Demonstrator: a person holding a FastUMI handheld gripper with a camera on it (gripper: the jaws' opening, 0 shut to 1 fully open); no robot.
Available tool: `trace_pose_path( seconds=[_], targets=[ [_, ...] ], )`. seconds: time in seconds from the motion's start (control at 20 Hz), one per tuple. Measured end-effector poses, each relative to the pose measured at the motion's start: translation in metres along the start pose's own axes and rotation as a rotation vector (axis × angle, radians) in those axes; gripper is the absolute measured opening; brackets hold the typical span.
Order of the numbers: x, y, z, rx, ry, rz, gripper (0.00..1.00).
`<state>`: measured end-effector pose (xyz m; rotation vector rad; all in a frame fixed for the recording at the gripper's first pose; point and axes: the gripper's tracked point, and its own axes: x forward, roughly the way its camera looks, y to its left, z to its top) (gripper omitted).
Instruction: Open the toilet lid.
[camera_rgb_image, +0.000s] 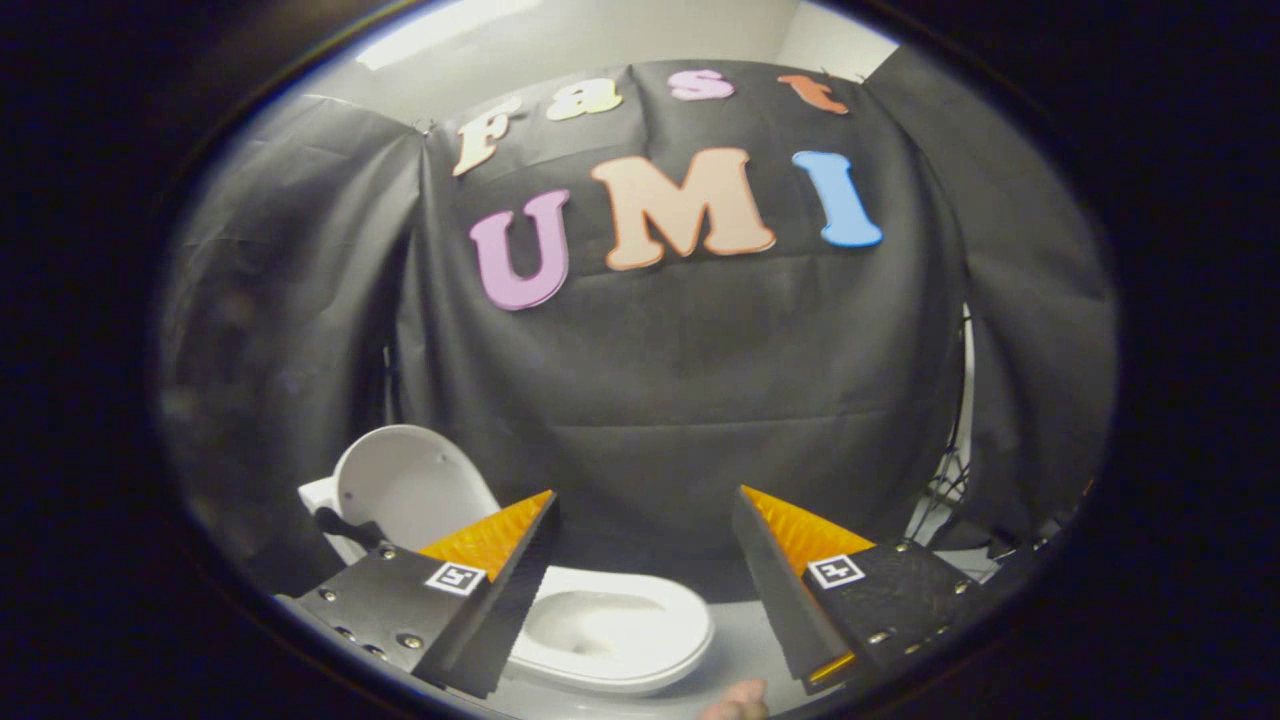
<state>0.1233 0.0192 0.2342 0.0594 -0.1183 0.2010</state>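
A white toilet stands on the floor below and ahead of my fingers, its bowl showing between them. Its lid stands raised and upright at the back, beyond my left finger, which covers the lid's lower edge. A dark handle sticks out beside the lid's base. My gripper is open, its fingers wide apart with nothing between them, held above the bowl and apart from the lid.
Black cloth walls close the booth behind and on both sides of the toilet. A stand with cables shows at the right gap in the cloth. A fingertip of a hand shows under the gripper. Pale floor lies right of the bowl.
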Motion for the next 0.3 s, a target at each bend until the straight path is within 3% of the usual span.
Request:
trace_pose_path(
  seconds=[0.15, 0.3],
  targets=[
    [-0.006, -0.035, 0.023, 0.007, -0.159, -0.001, 1.00],
    [-0.006, -0.081, 0.003, -0.068, -0.124, -0.071, 1.00]
  ],
)
